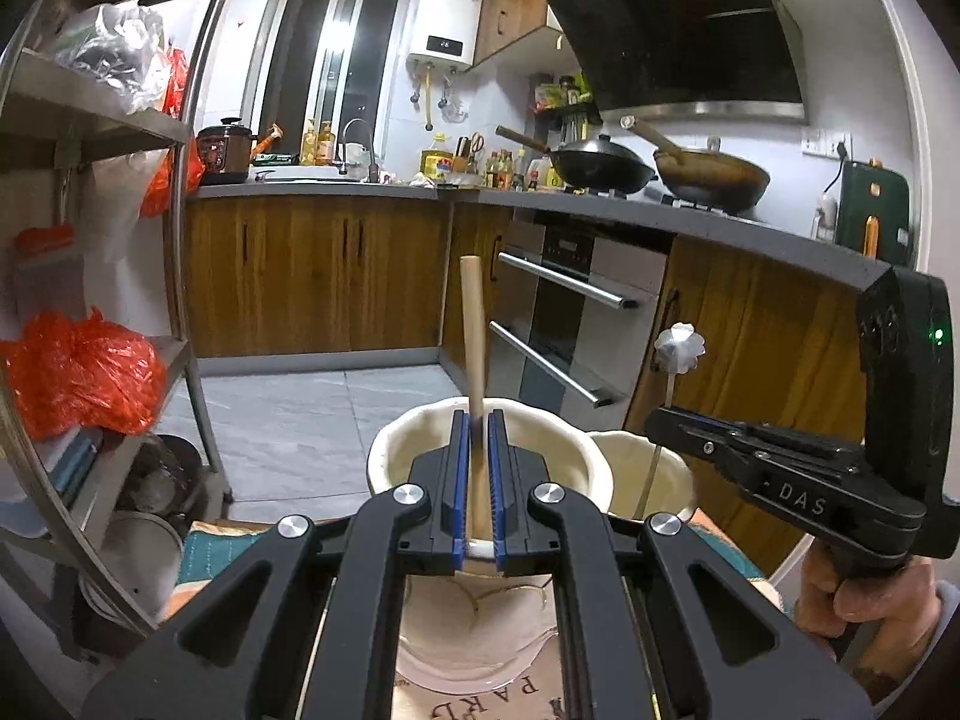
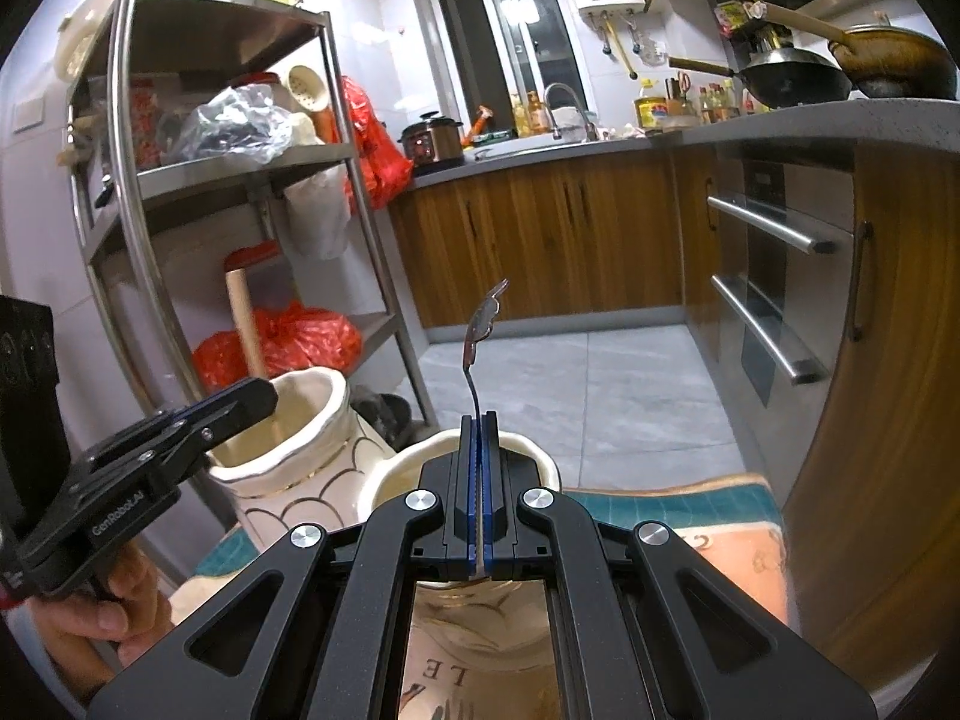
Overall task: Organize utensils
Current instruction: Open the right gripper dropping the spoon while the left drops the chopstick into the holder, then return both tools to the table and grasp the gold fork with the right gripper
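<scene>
In the left wrist view my left gripper (image 1: 478,420) is shut on a utensil with a pale wooden handle (image 1: 472,324) that stands upright over a cream ceramic jar (image 1: 390,456). To its right, my right gripper (image 1: 657,420) holds a thin metal utensil with a flower-shaped end (image 1: 678,348) over a second cream jar (image 1: 630,462). In the right wrist view the right gripper (image 2: 479,420) is shut on that metal utensil (image 2: 480,330) above its jar (image 2: 402,474). The left gripper (image 2: 267,396) and wooden handle (image 2: 243,318) are at the scalloped jar (image 2: 312,474).
Both jars stand on a teal and orange patterned mat (image 2: 690,516). A steel shelf rack (image 2: 354,192) with orange bags (image 1: 78,372) stands at the left. Wooden cabinets, an oven (image 1: 570,324) and a grey counter with woks (image 1: 606,165) run along the right.
</scene>
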The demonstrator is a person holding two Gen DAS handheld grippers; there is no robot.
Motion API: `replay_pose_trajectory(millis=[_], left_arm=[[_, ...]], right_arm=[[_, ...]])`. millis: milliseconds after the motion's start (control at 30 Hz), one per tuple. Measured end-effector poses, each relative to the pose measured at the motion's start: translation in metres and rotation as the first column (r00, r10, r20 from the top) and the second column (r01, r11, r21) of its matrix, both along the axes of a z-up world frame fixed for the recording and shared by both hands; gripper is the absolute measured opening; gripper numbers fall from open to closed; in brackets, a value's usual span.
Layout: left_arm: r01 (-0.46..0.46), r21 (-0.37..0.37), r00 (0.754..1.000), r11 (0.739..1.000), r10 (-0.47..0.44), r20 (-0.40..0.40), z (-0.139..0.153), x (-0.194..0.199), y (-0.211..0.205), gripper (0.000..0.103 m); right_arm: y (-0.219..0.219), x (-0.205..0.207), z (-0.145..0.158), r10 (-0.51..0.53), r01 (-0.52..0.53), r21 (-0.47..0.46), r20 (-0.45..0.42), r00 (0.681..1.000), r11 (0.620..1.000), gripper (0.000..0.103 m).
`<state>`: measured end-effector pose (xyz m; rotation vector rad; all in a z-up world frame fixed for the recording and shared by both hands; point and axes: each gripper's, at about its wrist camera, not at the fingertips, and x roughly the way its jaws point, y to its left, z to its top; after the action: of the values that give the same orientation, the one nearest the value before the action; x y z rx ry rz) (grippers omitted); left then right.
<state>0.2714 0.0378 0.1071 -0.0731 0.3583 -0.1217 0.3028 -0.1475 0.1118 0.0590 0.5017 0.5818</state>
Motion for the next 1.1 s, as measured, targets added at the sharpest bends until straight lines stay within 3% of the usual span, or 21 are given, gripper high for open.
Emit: replay_pose_trajectory(millis=[133,200,267,367,700,833,1100], left_arm=[[-0.016,0.005,1.0,1.0,0.017,-0.014,0.002,0.002,0.0,0.018],[-0.023,0.006,1.0,1.0,0.023,-0.013,0.004,0.001,-0.001,0.035],[-0.028,0.001,1.0,1.0,0.028,0.002,0.006,-0.005,-0.001,0.054],[-0.035,0.003,0.999,0.999,0.035,0.014,0.007,-0.014,-0.001,0.058],[-0.07,-0.062,0.997,0.996,0.071,0.023,0.001,-0.068,0.019,0.07],[-0.074,-0.081,0.997,0.994,0.071,-0.035,-0.013,-0.086,0.026,0.071],[-0.092,-0.022,0.98,0.996,0.087,-0.176,-0.048,-0.112,0.032,0.071]], right_arm=[[0.004,0.003,0.0,-0.001,0.001,-0.027,-0.011,1.0,1.0,0.003],[0.005,0.004,-0.002,0.006,-0.007,-0.037,-0.023,1.0,0.999,0.007],[0.005,0.004,-0.003,0.007,-0.008,-0.041,-0.027,1.0,0.999,0.019],[0.002,0.002,-0.001,0.008,-0.009,-0.037,-0.024,1.0,0.999,0.026],[-0.016,-0.023,0.009,-0.003,0.003,-0.03,-0.003,1.0,1.0,0.034],[-0.022,-0.042,0.01,-0.002,0.001,-0.049,-0.002,1.0,0.999,0.036],[-0.028,-0.075,-0.01,0.003,-0.013,-0.134,-0.071,0.997,0.991,0.036]])
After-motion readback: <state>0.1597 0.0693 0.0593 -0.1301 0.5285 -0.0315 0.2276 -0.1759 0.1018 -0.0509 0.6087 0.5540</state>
